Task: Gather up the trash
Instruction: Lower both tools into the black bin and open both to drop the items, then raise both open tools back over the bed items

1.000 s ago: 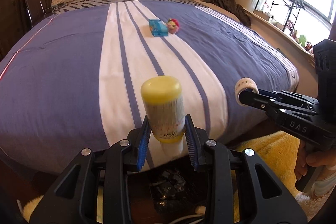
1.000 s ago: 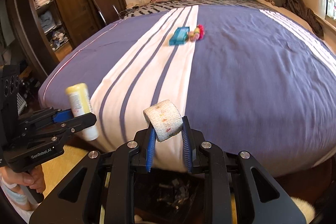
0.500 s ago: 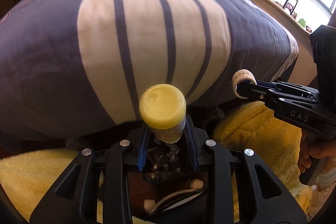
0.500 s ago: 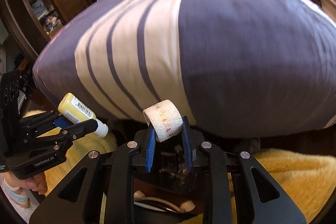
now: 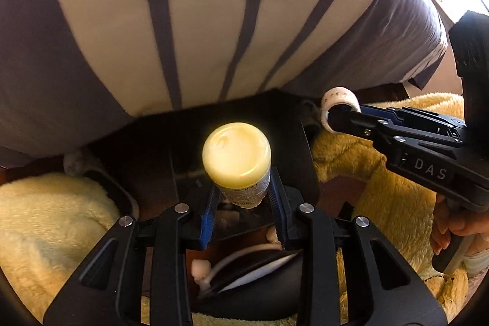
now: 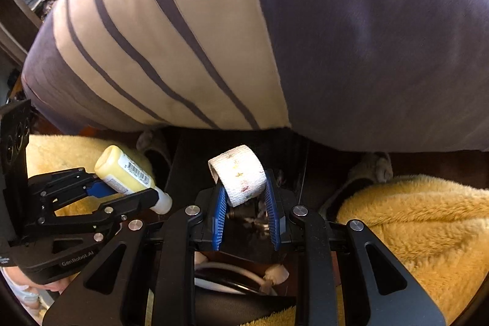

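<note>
My left gripper [image 5: 243, 196] is shut on a yellow bottle [image 5: 237, 161], whose yellow end faces the camera and whose white cap points down. The right wrist view shows the same bottle [image 6: 125, 171] slanting in the left gripper [image 6: 149, 194]. My right gripper [image 6: 244, 193] is shut on a white tape roll [image 6: 241, 176] with small coloured marks. It enters the left wrist view as the right gripper [image 5: 339, 115] carrying the roll [image 5: 337, 100]. Both point steeply down over a dark open bin [image 5: 152, 148] at the foot of the bed.
The bed's purple and white striped cover [image 5: 214, 5] hangs just behind the bin [image 6: 195, 152]. Yellow fluffy rugs [image 5: 52, 219] [image 6: 412, 219] lie on both sides. Grey slippers [image 6: 376, 167] sit under the bed's edge. A hand [image 5: 452, 231] grips the right handle.
Both grippers have sunk and tipped downward with their loads still held. The bed's top and the items on it have left the view; the bed's foot, rugs and bin now fill it.
</note>
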A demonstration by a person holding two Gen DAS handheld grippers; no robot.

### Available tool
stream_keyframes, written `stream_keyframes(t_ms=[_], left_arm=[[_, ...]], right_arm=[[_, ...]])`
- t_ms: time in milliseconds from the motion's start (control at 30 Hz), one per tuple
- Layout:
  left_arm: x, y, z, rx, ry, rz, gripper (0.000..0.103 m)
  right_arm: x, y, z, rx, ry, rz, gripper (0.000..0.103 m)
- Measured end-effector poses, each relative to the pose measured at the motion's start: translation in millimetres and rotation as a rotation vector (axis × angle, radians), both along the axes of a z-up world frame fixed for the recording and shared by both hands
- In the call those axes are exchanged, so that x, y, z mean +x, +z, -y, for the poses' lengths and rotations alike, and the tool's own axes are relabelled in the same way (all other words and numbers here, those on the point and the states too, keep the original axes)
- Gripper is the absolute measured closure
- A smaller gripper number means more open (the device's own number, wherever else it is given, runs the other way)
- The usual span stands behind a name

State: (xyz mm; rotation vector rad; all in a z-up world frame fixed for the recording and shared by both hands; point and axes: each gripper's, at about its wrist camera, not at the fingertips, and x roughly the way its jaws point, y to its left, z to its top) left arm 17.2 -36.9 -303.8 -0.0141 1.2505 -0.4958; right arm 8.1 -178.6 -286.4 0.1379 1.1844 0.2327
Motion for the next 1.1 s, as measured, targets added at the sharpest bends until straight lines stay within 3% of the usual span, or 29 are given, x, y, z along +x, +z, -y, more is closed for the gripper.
stream_keyframes(t_ms=[267, 300, 367, 600, 700, 767, 900, 1100], left_arm=[[0, -24, 7, 0.028, -0.018, -0.065, 0.073], [1, -25, 7, 0.031, -0.018, -0.068, 0.069], [0, -24, 5, 0.029, -0.014, -0.067, 0.061], [1, -23, 2, 0.041, 0.003, -0.056, 0.045], [0, -15, 1, 0.054, 0.012, -0.033, 0.034], [0, -5, 0, 0.061, 0.021, -0.004, 0.026], [2, 12, -4, 0.063, 0.041, 0.048, 0.010], [3, 49, -15, 0.066, 0.055, 0.155, 0.008]], right_arm=[[13, -17, -10, 0.024, -0.002, -0.075, 0.074], [15, -18, -11, 0.031, -0.002, -0.080, 0.071], [18, -22, -10, 0.022, 0.001, -0.078, 0.047], [21, -14, -6, 0.031, -0.024, -0.050, 0.043], [19, -6, 3, 0.022, -0.047, -0.018, 0.035], [19, 1, 8, 0.007, -0.063, 0.006, 0.021], [19, 22, 16, -0.011, -0.094, 0.057, 0.011], [14, 57, 28, -0.013, -0.119, 0.141, 0.007]])
